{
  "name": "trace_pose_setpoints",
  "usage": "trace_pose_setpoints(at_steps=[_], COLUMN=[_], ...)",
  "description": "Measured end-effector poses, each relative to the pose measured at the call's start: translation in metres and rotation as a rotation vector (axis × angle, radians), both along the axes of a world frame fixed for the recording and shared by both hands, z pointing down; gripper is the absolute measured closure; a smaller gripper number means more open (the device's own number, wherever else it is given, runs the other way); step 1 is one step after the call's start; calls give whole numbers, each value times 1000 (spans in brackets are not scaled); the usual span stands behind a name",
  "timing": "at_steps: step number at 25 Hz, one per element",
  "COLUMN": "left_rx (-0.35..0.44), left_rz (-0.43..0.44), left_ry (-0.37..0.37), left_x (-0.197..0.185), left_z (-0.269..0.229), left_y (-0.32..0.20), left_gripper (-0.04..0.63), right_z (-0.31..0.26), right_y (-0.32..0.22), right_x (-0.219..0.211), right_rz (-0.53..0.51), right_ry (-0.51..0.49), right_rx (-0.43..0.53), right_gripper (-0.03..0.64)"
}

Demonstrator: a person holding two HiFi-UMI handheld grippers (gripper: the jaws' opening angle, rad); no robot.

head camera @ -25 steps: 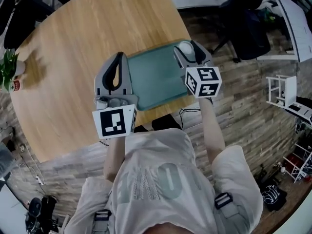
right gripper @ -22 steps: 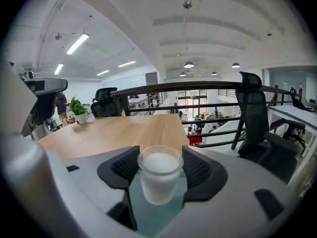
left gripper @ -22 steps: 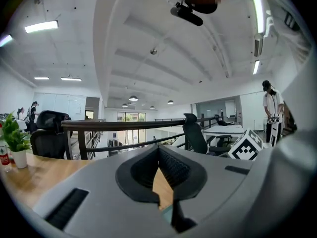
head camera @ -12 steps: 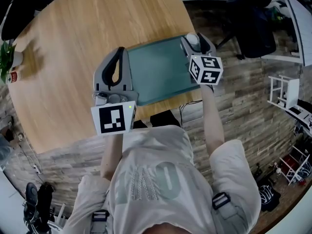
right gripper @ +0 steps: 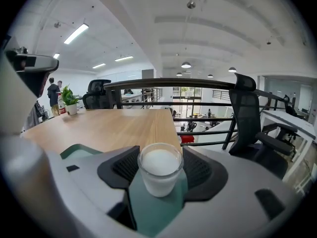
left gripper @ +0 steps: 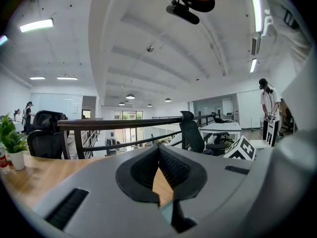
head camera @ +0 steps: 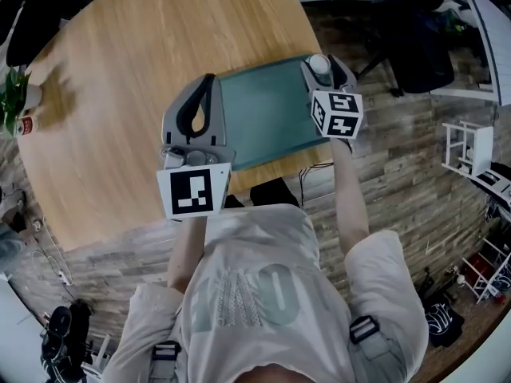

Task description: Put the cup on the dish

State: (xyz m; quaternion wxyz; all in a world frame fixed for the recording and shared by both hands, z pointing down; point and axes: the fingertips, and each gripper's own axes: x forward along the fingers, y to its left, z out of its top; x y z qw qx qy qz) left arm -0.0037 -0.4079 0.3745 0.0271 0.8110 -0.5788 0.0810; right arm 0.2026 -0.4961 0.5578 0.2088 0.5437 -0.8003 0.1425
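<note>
A small glass cup [right gripper: 160, 168] with a white filling stands upright between the jaws of my right gripper [right gripper: 159, 155], which is shut on it. In the head view the cup [head camera: 319, 64] is over the far right corner of the teal dish [head camera: 263, 114], a flat rectangular tray. Teal surface [right gripper: 153, 213] shows right under the cup; I cannot tell whether the cup touches it. My left gripper [head camera: 210, 79] hangs over the dish's left edge, shut with nothing between its touching tips [left gripper: 158, 148].
The dish lies at the near right edge of a round wooden table [head camera: 128, 70]. A potted plant [head camera: 12, 102] and a small bottle [head camera: 25, 126] stand at the table's far left. A black office chair [head camera: 415, 46] and a white stool [head camera: 463, 146] are on the floor to the right.
Both grippers have shifted slightly to the right and away from me. The cup stays held over the dish's far right corner. The left jaws remain shut.
</note>
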Motion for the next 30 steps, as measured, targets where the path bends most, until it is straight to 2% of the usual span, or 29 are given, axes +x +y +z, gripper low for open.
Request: trace_pose_setpoints(at_steps=[4, 8, 11, 14, 15, 16, 17, 19, 21, 24, 30], left_rx=[11, 50, 106, 162, 180, 201, 223, 261, 298, 359, 402], left_rz=[-8, -29, -52, -89, -110, -137, -168, -227, -280, -359, -455], left_ry=[2, 4, -1, 3, 4, 4, 5, 4, -7, -17, -20], left_x=[-4, -15, -26, -43, -53, -66, -81, -113, -145, -187, -231], left_z=[-7, -20, -39, -62, -71, -81, -91, -112, -129, -146, -155], left_y=[4, 11, 18, 28, 31, 34, 37, 47, 62, 86, 118], left_gripper=[588, 588, 588, 588, 588, 588, 588, 588, 588, 588, 588], right_z=[-11, -61, -127, -192, -214, -237, -260, -298, -324, -345, -334], right_y=[-4, -11, -5, 18, 27, 35, 44, 65, 88, 115, 146], right_x=[4, 2, -22, -65, -82, -102, -124, -169, -210, -262, -318], right_rz=[54, 59, -12, -121, -140, -152, -166, -202, -238, -318, -440], right_ry=[-77, -66, -118, -130, -130, -138, -156, -206, -262, -324, -323], right_rx=[10, 123, 258, 382, 439, 503, 563, 643, 672, 666, 626], right_gripper=[342, 341, 342, 343, 379, 511, 560, 590, 594, 597, 598])
